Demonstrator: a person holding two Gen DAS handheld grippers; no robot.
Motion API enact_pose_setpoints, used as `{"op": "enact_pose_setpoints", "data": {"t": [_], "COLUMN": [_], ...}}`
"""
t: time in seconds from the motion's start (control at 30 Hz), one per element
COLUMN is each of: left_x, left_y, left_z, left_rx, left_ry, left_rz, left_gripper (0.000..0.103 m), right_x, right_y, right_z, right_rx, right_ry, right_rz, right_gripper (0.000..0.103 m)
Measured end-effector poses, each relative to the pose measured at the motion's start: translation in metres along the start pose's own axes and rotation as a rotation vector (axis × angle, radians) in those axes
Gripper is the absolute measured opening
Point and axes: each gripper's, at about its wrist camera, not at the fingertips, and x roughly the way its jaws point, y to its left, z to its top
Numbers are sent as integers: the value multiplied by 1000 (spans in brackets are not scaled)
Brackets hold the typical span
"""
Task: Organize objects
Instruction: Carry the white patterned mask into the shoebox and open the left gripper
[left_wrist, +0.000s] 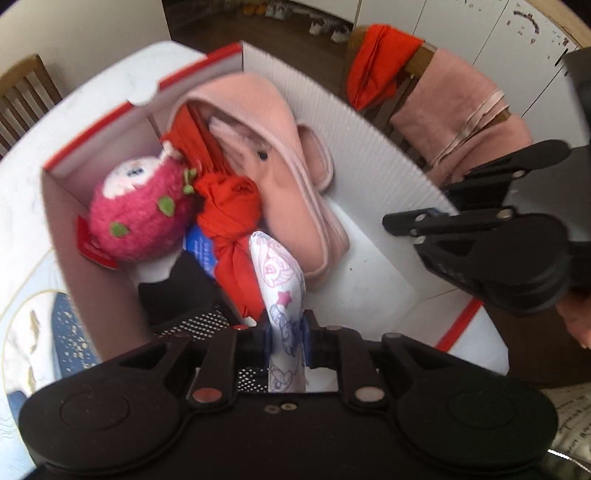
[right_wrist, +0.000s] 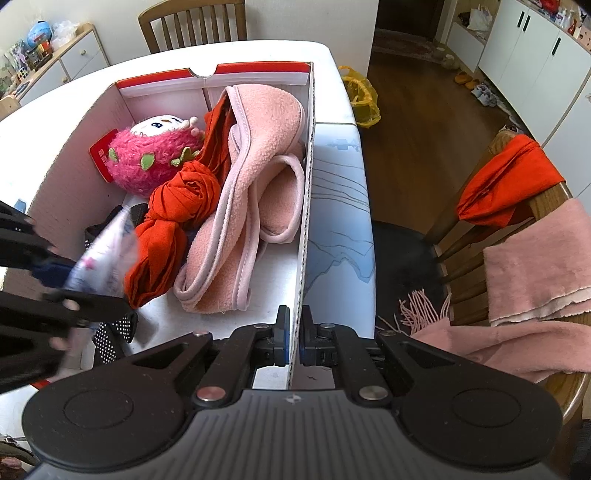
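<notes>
A white cardboard box with a red rim stands on the table. In it lie a pink plush strawberry toy, a knotted red cloth, a pink fleece cloth and a black dotted item. My left gripper is shut on a white printed pouch and holds it over the box's near end; it shows in the right wrist view too. My right gripper is shut on the box's right wall, and shows in the left wrist view.
A wooden chair at the right carries a red cloth and a pink scarf. The white table has a blue-printed cover. Another chair stands behind the table. A yellow bag lies on the floor.
</notes>
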Motion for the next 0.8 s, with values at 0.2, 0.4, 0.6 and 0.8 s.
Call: {"op": "enact_pose_setpoints", "data": {"t": [0.2,0.4,0.6,0.8], "left_x": [22,33,35,32], "left_y": [1,4,3,6], "left_z": [-4,-11,-18,-23], "left_rx": [-2,-14,-7,-15], "left_ry": [69,98,83,65], "left_rz": [-23,-26,-19,-13], "left_gripper": [15,18,23,28], "right_x": [0,1,1,0], "right_y": [0,0,0,-1], "right_z": [0,0,0,-1], "right_rx": [-1,-3,-2,3], "right_ry": [1,1,2,1], "right_rz": [6,6,7,7], "right_gripper": [4,4,4,4]}}
